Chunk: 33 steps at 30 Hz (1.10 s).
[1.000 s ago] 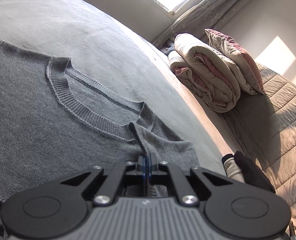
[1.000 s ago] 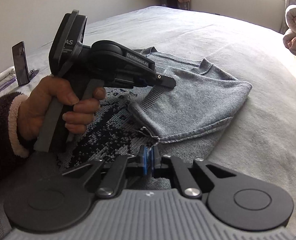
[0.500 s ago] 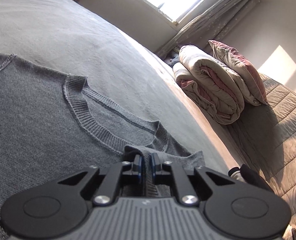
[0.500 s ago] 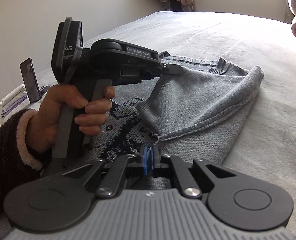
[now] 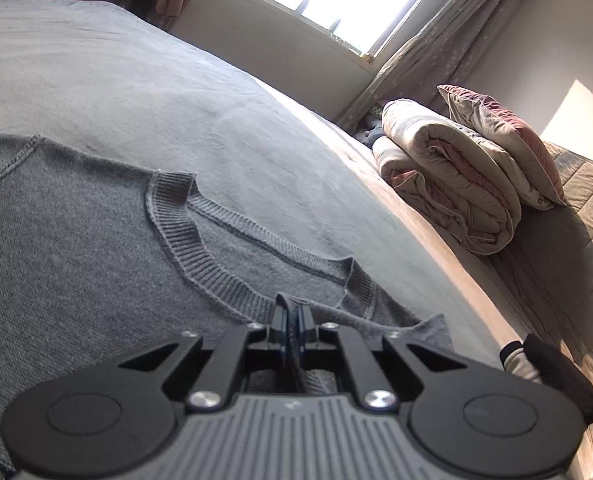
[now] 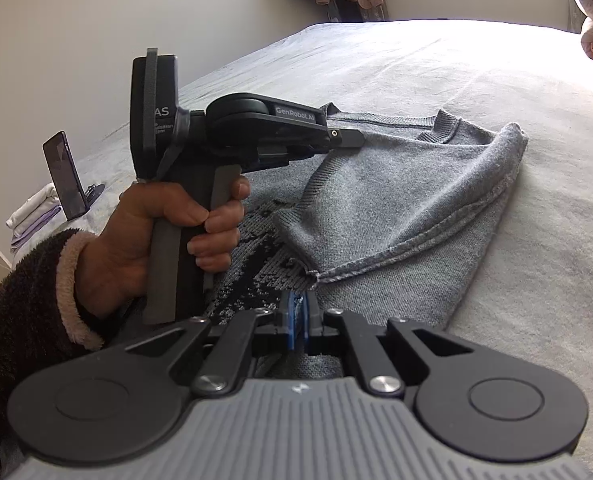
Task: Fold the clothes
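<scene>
Left hand-held gripper (image 5: 292, 326): jaws just been closing, now clamped on a sweater (image 5: 76, 248) fold below the collar. Right hand-held gripper (image 6: 297, 320): clamped on its sleeve cuff. Sweater lies on bed (image 5: 144, 92).

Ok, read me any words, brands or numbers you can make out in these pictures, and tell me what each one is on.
"GenRobot.AI": white label on the side of the left tool, right wrist view.
"AS": end of a cut-off word on that tool's black rear block; the small lines under it are too blurred to read.
Phone screen: nothing legible.
Sweater: dark knit pattern, no letters.
Left wrist view: no text.
</scene>
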Available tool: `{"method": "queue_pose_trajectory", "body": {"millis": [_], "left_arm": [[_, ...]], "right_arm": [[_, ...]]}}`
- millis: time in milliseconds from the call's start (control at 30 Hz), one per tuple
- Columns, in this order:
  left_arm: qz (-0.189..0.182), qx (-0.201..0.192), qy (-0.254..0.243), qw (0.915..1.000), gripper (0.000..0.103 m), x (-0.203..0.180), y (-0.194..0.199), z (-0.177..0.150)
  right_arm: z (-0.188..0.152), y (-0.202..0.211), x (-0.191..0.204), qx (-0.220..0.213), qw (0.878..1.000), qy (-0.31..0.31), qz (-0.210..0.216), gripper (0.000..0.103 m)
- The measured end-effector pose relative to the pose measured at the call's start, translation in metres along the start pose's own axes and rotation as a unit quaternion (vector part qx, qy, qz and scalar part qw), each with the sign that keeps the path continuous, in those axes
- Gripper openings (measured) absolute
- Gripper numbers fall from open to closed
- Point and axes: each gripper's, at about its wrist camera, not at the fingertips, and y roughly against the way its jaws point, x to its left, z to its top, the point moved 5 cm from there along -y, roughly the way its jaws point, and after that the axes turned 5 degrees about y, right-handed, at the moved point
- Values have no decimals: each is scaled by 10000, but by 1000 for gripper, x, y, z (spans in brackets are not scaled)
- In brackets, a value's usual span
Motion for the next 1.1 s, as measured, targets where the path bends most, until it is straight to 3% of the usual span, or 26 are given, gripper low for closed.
{"method": "queue_pose_trajectory", "body": {"millis": [133, 400, 733, 800, 900, 1000, 1100], "left_arm": [[27, 177, 84, 9998, 34, 0, 22, 4], [-83, 1061, -53, 9943, 35, -17, 72, -14], [-291, 2011, -499, 9779, 37, -38, 151, -72], [-369, 2239, -595, 9721, 34, -40, 166, -86], [-604, 2581, -918, 9599, 28, -44, 190, -114], [-849, 2594, -1299, 9532, 16, -47, 209, -139], [-892, 2466, -1446, 9541, 3, -45, 220, -161]], "right_arm": [[0, -1, -1, 71, 9999, -91, 75, 14], [7, 15, -3, 568, 9946, -866, 1, 16], [-22, 76, 57, 981, 9877, -1190, -238, 17], [-30, 89, 74, 1005, 9880, -1133, -306, 17], [-45, 110, 108, 1001, 9903, -796, -543, 42], [-61, 126, 135, 917, 9907, -466, -892, 42], [-82, 133, 154, 966, 9879, -397, -1148, 42]]}}
